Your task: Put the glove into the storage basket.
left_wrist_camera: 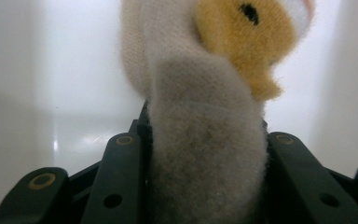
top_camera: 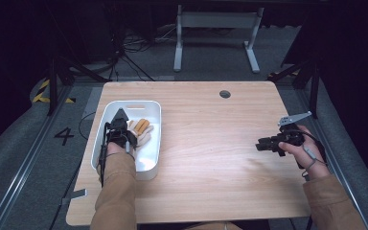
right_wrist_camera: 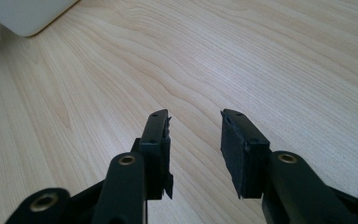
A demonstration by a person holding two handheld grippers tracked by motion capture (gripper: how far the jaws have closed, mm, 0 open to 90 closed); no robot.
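Step in hand: the left claw (top_camera: 120, 125) sits down inside the white tub (top_camera: 149, 167), clamped around the grey limb of a soft toy (left_wrist_camera: 205, 154); judged a pickup or a set-down, which one cannot be told.
Toy position: in the tub (left_wrist_camera: 37, 93), cream and orange parts lying just beyond the claw.
Right claw (right_wrist_camera: 195, 140): jaws apart, nothing between them, hovering over bare bench (right_wrist_camera: 270, 60).
Next move: judged a straight lift or release.
Edges: tub walls close on both sides.
Open room: the bench (top_camera: 211, 143) between tub and right claw (top_camera: 268, 143).
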